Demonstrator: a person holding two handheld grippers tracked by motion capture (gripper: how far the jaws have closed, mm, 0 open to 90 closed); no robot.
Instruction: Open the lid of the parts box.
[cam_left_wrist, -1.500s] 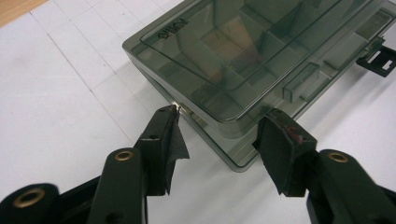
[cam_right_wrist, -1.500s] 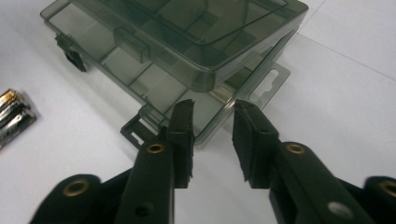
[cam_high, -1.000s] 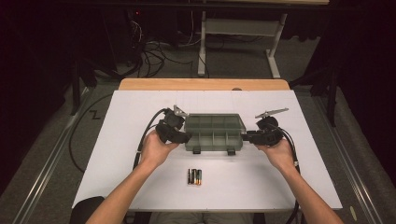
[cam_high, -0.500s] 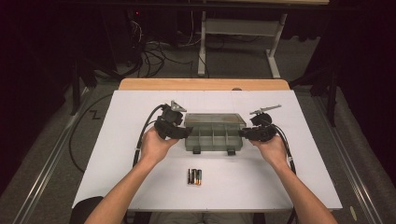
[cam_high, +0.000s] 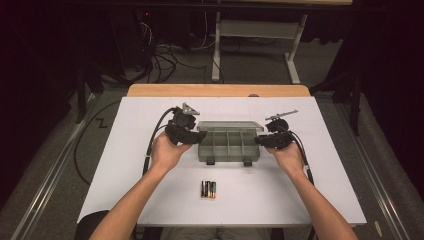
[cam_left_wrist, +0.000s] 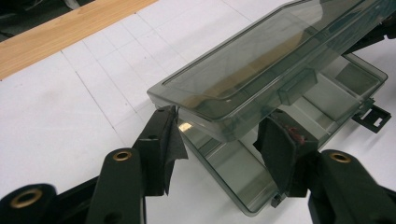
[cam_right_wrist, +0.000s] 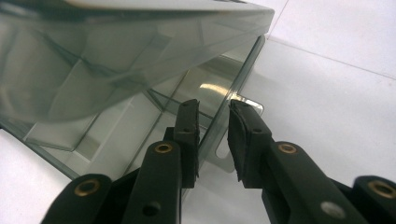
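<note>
1. Between the two grippers, on the white table (cam_high: 125, 195), sits a smoky clear plastic box (cam_high: 227, 145) with compartments, its hinged lid (cam_left_wrist: 261, 60) raised partway.
2. Left gripper (cam_high: 192, 136): its jaws stand apart around the lid's near corner; one pad touches the lid's edge, the other is just beside it, and I cannot tell whether they truly press.
3. Right gripper (cam_right_wrist: 212, 126): its jaws have just been closing and now straddle the box's end wall, one inside, one outside, with a slim gap showing on at least one side, so this is not yet a firm clamp.
4. Risk: if the left gripper lifts the lid further before the right one bites down, the light box may tip or slide toward the left gripper, since nothing else pins it.
5. Risk: the thin, slick wall could slip out from the right pads if they close off-centre or at a tilt.
6. Risk: a loose hold on the lid's corner could let it drop shut.
7. Batteries (cam_high: 208, 189) lie nearer the person than both grippers, well apart from the box; a skidding box could knock them.
</note>
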